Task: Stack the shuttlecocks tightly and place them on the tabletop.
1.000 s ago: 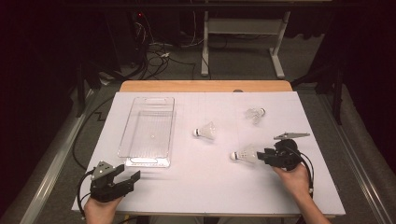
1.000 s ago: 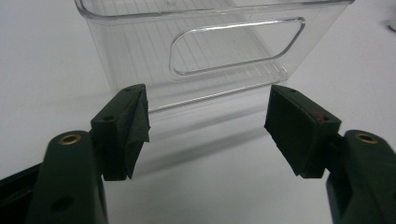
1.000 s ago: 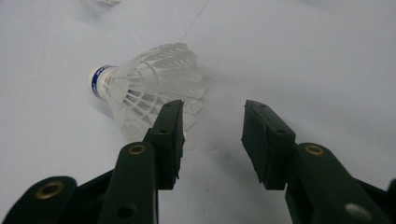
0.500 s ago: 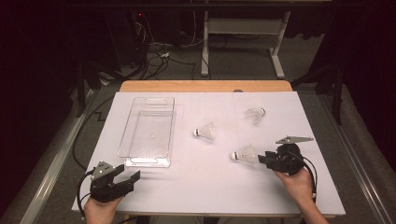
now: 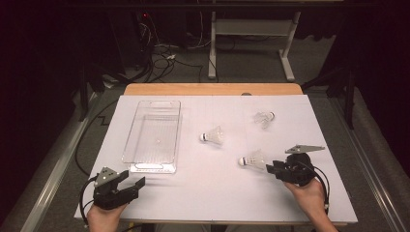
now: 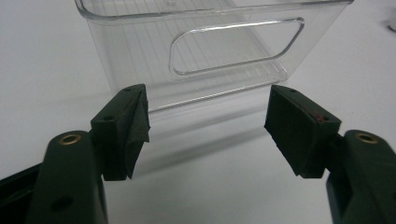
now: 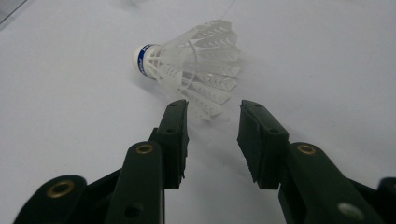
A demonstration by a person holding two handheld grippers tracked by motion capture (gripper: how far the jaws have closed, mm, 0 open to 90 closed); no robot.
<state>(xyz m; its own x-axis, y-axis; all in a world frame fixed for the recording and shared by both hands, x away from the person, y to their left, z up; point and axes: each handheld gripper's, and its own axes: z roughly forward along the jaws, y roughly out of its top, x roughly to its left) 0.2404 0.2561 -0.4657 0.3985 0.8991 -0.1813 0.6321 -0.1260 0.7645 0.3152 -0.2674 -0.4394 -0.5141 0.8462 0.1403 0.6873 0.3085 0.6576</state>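
Observation:
Three white shuttlecocks lie on the white table sheet: one [image 5: 254, 159] near my right gripper [image 5: 269, 170], one [image 5: 212, 137] mid-table, one [image 5: 264, 118] farther back right. In the right gripper view the nearest shuttlecock [image 7: 191, 65] lies on its side, cork to the left. Its feather rim just reaches the gap of my right gripper [image 7: 212, 121], whose jaws have just been closing and do not press on it. My left gripper [image 5: 133, 178] stands open at the near left, facing the end wall of a clear plastic tray [image 6: 140, 46]; nothing lies in the left gripper's [image 6: 208, 126] gap.
The clear tray [image 5: 129, 140] stands lengthwise on the left half of the sheet and looks empty. A wooden table edge [image 5: 212, 89] runs along the back. Beyond it the dark floor holds cables and a desk frame [image 5: 251, 29].
The right gripper has drawn slightly toward the table's near edge. The shuttlecocks, tray and left gripper keep their places.

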